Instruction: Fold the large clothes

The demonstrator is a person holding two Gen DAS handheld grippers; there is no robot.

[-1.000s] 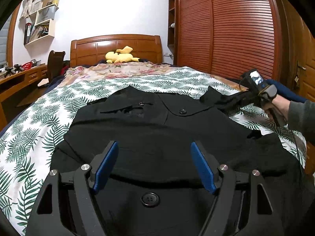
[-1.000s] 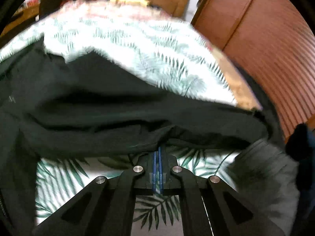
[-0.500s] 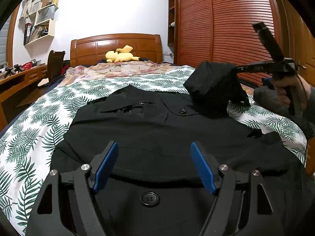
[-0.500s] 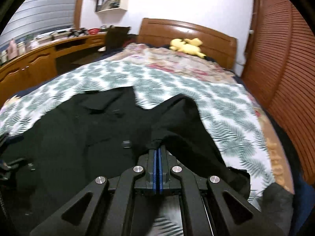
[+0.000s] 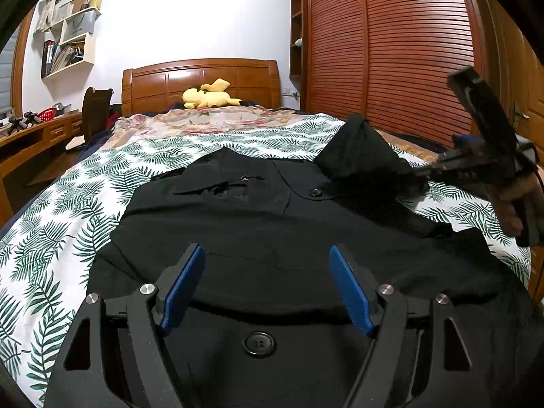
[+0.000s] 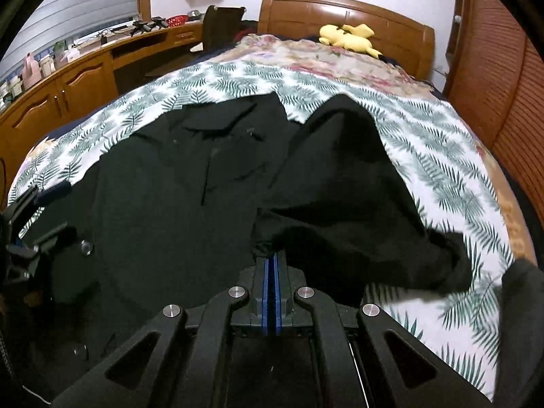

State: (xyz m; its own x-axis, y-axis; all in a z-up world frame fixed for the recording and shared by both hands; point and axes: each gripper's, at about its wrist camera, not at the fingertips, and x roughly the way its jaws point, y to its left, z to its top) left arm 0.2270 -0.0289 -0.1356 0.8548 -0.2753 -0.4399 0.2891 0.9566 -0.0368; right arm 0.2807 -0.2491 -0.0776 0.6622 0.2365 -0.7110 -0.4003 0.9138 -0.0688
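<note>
A black coat (image 5: 258, 224) lies spread face up on the bed (image 5: 68, 210), over a bedspread printed with green fern leaves, its collar toward the wooden headboard (image 5: 200, 78). The left hand-held gripper (image 5: 268, 285) hangs low over the coat's lower front with its blue pads (image 5: 183, 285) standing wide apart and nothing between them; a large black button (image 5: 259, 343) sits just under it, and a second button lies farther ahead near the collar.

Off to that gripper's right, the right hand-held gripper (image 6: 271, 272) is pinched tight on the end of the coat's sleeve (image 6: 340, 176). From its own camera the blue pads are pressed together, with dark cloth bunched at their tips. The sleeve is lifted clear of the bedspread and rises to a peak ahead of the gripper, draping partly over the coat's chest; a loose fold trails down to the gripper's right onto the fern print. A hand (image 5: 513, 200) grips its handle.

Beyond both grippers, a yellow plush toy (image 5: 209, 97) rests against the headboard. A wooden counter (image 6: 88, 64) with small items runs along the wall to the left of the right gripper.
</note>
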